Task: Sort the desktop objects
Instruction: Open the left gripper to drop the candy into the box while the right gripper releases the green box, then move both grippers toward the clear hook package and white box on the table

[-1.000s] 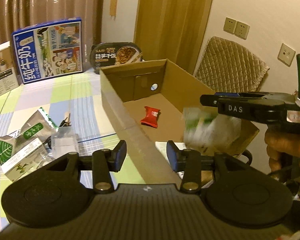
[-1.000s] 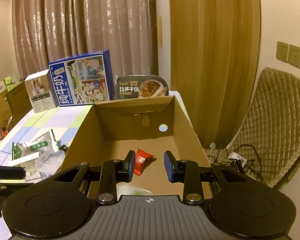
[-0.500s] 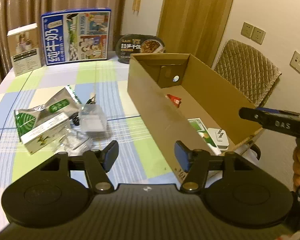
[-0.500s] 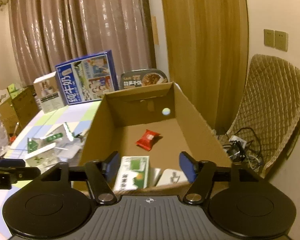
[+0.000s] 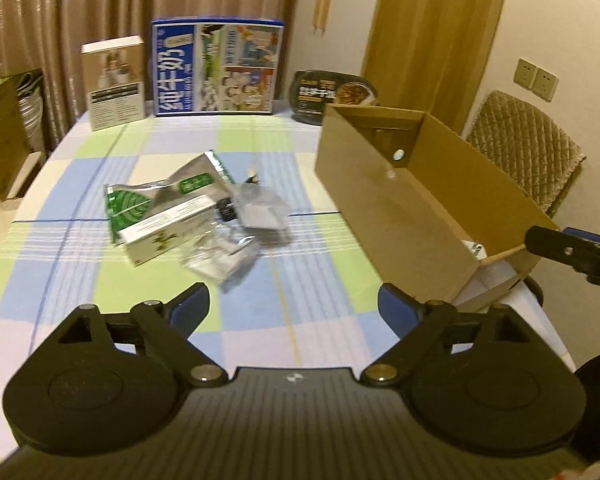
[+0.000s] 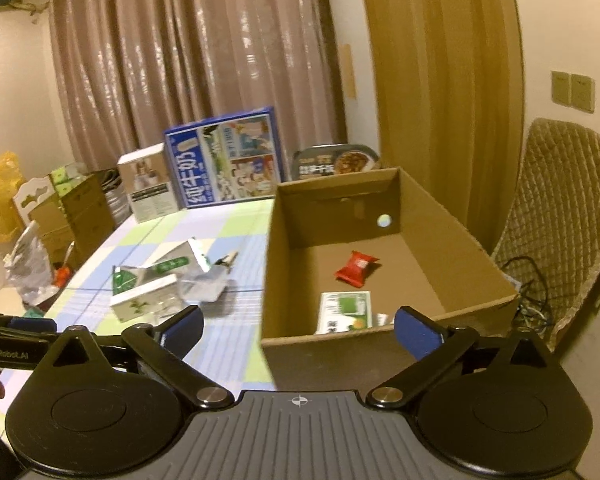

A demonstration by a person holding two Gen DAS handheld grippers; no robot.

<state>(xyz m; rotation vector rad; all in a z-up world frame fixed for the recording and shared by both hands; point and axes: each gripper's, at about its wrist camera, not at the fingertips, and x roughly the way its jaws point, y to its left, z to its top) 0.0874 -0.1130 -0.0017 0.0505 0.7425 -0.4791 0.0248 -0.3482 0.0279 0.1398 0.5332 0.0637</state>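
Note:
An open cardboard box stands on the right of the checked table; it also shows in the left wrist view. Inside it lie a red snack packet and a green-and-white carton. A pile of loose items lies mid-table: a green foil pouch, a white-and-green box and clear plastic bags. My left gripper is open and empty, above the table in front of the pile. My right gripper is open and empty, held before the box's near wall.
At the table's far edge stand a blue milk carton, a small white box and a dark ready-meal tray. A quilted chair stands right of the box. Boxes and bags crowd the left side.
The right gripper opened and let the green-and-white carton drop into the box, then drew back. The left gripper swung left and back toward the pile, and both sets of jaws opened wider.

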